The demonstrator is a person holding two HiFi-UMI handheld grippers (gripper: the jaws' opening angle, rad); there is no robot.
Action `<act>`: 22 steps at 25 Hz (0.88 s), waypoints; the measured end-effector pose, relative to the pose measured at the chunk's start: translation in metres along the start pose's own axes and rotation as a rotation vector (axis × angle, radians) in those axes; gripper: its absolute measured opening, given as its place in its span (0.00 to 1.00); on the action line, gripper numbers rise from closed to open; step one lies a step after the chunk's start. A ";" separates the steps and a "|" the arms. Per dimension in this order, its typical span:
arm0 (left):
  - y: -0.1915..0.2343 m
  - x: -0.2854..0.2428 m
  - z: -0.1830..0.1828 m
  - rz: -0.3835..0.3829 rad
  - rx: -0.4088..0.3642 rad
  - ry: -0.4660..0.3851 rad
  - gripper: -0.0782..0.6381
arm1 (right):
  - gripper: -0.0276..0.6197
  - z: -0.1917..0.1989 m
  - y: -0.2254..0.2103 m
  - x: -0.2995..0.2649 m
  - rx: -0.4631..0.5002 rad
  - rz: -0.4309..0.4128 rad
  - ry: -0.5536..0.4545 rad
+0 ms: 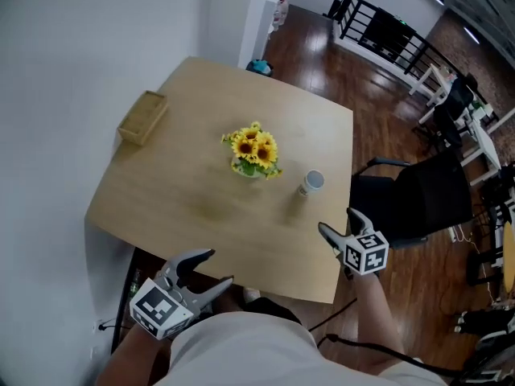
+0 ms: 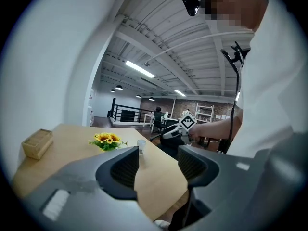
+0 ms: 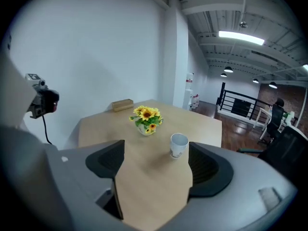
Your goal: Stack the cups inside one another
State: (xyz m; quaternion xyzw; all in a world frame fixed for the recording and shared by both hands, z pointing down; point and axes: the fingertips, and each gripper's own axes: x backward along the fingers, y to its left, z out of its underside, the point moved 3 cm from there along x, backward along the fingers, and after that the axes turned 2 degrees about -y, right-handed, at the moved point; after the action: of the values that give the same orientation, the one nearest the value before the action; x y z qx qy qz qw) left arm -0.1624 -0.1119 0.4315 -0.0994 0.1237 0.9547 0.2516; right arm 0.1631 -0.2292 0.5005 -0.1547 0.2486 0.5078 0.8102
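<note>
1. Single cup (image 1: 312,182) stood on desk (image 1: 201,207), four o'clock of flowers (image 1: 254,151).
2. Left gripper (image 1: 217,267) and right gripper (image 1: 336,221) hung apart-jawed, empty, at desk's near edge.
3. Judged: approach step; right gripper should next straddle cup.

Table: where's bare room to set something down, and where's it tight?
Free: the near half of the table, from the sunflowers to the near edge; the far corner beyond the sunflowers; the strip between the wooden box and the sunflowers. Tight: the gap between the sunflowers and the cup.
</note>
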 end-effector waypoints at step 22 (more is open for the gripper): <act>-0.243 -0.085 0.060 -0.151 -0.011 -0.007 0.48 | 0.70 0.165 0.038 0.265 0.111 -0.296 -0.036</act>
State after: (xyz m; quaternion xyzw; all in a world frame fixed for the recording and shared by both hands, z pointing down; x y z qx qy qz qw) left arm 0.0251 0.0718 0.4641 -0.1065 0.1097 0.9340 0.3228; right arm 0.2648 0.0680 0.4892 -0.1356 0.2360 0.3712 0.8878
